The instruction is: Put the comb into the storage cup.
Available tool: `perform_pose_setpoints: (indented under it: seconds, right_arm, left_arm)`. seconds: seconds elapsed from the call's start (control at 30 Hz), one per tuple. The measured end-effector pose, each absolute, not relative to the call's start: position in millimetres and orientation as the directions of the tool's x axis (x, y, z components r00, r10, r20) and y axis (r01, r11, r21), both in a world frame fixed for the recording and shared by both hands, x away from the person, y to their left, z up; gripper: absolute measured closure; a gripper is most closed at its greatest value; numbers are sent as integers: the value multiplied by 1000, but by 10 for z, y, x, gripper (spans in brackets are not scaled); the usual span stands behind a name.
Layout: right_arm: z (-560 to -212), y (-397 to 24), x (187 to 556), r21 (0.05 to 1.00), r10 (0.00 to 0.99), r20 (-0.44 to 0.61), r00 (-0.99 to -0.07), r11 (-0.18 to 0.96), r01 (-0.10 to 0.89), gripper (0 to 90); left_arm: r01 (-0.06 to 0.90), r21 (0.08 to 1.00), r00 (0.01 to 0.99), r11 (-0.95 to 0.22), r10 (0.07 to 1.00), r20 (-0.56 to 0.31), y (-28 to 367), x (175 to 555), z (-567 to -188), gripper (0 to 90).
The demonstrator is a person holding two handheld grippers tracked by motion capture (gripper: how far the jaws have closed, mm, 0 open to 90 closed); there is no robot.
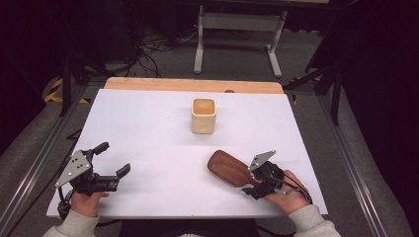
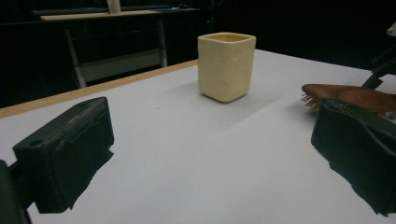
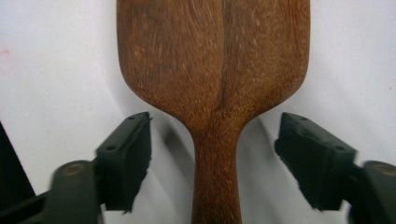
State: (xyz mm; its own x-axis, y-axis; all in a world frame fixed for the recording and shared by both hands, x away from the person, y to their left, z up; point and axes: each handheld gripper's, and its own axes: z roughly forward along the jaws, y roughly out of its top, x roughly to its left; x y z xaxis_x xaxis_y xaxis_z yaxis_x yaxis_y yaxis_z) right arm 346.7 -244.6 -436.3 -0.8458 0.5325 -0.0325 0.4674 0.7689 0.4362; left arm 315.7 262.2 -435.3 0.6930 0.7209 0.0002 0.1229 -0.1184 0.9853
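Wooden hairbrush (image 1: pixel 228 168) lay bristles-down on the white table (image 1: pixel 148 128), near the front right, head pointing toward the middle. Right gripper (image 3: pixel 212 158) straddled its handle, jaws spread on either side with gaps, not pinching it. Left gripper (image 1: pixel 111 163) sat at the front left, jaws wide apart, nothing between them. Cream square cup (image 1: pixel 203 115) stood upright mid-table, well apart from the brush.

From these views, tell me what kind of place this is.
Probably a lab or workshop recording station: a white-topped table on a metal frame, loose cables on grey carpet, and a bare equipment stand behind.
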Motion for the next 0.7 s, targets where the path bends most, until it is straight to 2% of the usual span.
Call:
perform_pose_setpoints:
  seconds: [0.23,0.53,0.7]
  right_arm:
    - [-4359,-2424,3456,433,533,-45,-845,772,464,524]
    - [-4348,-2406,3466,425,531,-25,-847,773,472,686]
    - [-4352,-2410,3458,431,532,-22,-847,769,472,704]
  left_arm:
    - [111,984,698,-138,716,21,2580,3138,-4355,2]
    - [104,981,708,-163,704,42,2551,3130,-4363,1]
    - [125,977,717,-175,696,33,2557,3139,-4355,1]
